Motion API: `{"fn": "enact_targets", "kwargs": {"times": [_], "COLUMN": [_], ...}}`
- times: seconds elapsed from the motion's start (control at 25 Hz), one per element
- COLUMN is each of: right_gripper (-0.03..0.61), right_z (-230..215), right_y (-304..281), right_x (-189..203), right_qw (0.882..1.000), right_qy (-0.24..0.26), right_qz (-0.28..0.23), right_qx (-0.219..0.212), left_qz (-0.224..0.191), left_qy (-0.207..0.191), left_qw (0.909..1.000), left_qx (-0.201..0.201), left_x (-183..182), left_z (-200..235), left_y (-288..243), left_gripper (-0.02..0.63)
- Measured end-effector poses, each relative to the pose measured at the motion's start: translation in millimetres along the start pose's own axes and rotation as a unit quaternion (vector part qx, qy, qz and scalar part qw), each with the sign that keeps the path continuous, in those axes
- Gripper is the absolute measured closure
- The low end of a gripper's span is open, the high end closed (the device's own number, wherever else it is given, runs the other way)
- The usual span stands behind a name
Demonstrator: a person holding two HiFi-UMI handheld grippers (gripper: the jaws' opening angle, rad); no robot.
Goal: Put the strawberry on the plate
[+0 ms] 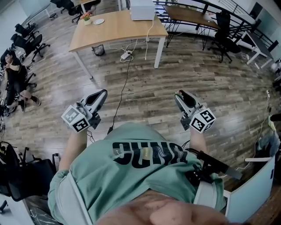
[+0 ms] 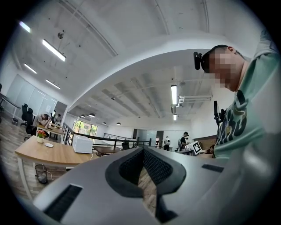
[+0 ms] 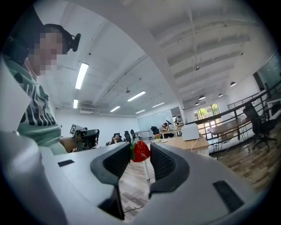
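The right claw (image 3: 140, 147) pinches the strawberry (image 3: 141, 151) between its pad tips. The left claw (image 2: 143, 150) is pressed together with nothing in it. Both hang over the wooden floor (image 1: 210, 79), which a black cable (image 1: 124, 81) crosses. The plate (image 1: 99, 21) lies well ahead on the wooden surface (image 1: 123, 30), near a white box (image 1: 142, 9).

The dark block lettering (image 1: 147, 154) on the green shirt (image 1: 109, 184) is upside down, not clearly legible.
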State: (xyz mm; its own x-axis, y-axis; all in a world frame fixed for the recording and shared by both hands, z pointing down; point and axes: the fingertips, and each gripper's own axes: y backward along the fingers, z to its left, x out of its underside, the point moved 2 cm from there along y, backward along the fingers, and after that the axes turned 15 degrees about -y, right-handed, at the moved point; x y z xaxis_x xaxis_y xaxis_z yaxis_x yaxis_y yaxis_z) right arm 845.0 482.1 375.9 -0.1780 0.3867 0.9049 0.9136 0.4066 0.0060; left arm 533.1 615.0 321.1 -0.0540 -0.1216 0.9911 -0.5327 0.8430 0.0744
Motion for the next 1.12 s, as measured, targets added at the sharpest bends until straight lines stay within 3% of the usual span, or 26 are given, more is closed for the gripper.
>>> {"fn": "enact_targets", "kwargs": {"times": [0.32, 0.52, 0.8, 1.12], "right_gripper": [0.431, 0.431, 0.431, 0.431], "right_z": [13, 44, 100, 122], "right_y": [-64, -146, -279, -378], "right_x": [16, 19, 12, 21], "right_qw": [1.0, 1.0, 0.999, 0.997], "right_qy": [0.011, 0.02, 0.044, 0.053], "right_qz": [0.017, 0.013, 0.013, 0.047], "right_qx": [0.0, 0.008, -0.003, -0.005], "left_qz": [-0.015, -0.025, -0.037, -0.039], "left_qy": [0.017, 0.028, 0.012, 0.03], "left_qw": [0.9997, 0.9993, 0.9992, 0.9988], "left_qx": [-0.001, 0.002, 0.011, 0.0], "left_x": [22, 35, 24, 46], "left_z": [54, 133, 255, 343], "left_y": [29, 70, 126, 168], "left_gripper": [0.609, 0.609, 0.609, 0.609]}}
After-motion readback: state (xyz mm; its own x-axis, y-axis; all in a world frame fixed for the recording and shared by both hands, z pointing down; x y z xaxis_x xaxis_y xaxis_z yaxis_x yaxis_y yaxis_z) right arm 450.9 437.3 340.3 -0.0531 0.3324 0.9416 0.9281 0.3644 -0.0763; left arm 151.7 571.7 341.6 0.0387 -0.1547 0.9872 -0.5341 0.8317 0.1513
